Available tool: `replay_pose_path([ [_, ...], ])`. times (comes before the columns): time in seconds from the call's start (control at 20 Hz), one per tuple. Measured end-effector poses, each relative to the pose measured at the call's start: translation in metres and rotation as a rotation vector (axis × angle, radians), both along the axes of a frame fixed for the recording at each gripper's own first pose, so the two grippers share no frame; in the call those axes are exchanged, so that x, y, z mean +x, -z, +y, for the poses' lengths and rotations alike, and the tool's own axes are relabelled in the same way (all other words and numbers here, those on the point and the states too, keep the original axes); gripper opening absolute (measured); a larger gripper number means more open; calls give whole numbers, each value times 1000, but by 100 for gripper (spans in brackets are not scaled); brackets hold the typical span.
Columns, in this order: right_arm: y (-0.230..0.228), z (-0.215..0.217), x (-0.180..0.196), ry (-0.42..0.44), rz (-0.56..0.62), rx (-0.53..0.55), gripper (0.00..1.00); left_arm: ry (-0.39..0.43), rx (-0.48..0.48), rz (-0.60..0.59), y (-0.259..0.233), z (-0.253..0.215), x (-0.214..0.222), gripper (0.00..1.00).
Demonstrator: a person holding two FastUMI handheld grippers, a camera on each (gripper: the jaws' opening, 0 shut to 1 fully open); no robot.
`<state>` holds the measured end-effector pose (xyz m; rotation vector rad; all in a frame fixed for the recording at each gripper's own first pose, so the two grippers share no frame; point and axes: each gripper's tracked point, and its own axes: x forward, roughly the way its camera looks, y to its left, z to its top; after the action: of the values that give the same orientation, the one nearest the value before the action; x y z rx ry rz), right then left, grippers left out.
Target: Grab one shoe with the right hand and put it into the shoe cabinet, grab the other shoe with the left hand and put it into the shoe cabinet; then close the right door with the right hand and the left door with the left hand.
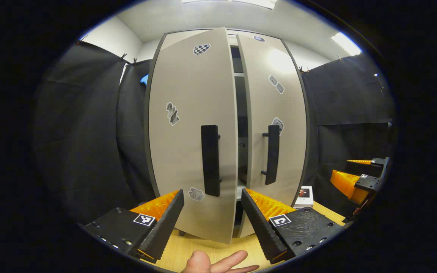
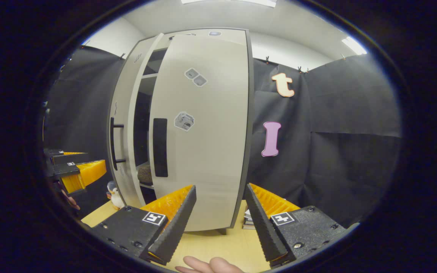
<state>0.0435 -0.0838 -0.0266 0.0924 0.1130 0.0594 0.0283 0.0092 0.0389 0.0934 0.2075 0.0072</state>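
The shoe cabinet (image 1: pixel 226 129) is seen straight ahead of both sets of jaws, a tall flat-panelled box in pale matte laminate with a dark edge band, standing on a light wooden table (image 1: pixel 188 248). Its left door (image 1: pixel 190 132) is nearly shut, with a narrow dark gap left beside the right door (image 2: pixel 203 129), which appears a little ajar. A shoe (image 2: pixel 145 173) is glimpsed through the gap in the right gripper view, low on a shelf, dark and rounded; the second shoe cannot be made out. The step in hand is judged to be the closing of the doors: each panel is best pushed flat near its free edge, slowly, so that the light cabinet is not shoved back. The left gripper (image 1: pixel 212 212) is held with its jaws spread wide and empty, the long black bar handle (image 1: pixel 210 160) lying just above and between them. The right gripper (image 2: pixel 220 206) is likewise parted and empty, its ribbed, toothed fingers (image 2: pixel 173 223) framing the lower part of the right door, whose slim bar handle (image 2: pixel 160 147) sits above its left jaw. Small stickers are scattered on both smooth panels.
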Motion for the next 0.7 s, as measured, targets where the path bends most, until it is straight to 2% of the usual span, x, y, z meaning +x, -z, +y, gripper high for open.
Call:
replay_pose_path([
  [0.45, 11, -29, -5, -22, -35, -36, 87, -5, 31, -1, 2, -41, -19, 93],
  [0.55, 12, -29, -4, -36, -72, -36, 87, -6, 30, -22, 3, -50, -23, 94],
  [0.7, 19, -23, -7, -63, -59, -77, 87, -4, 40, -14, 4, -58, -31, 94],
])
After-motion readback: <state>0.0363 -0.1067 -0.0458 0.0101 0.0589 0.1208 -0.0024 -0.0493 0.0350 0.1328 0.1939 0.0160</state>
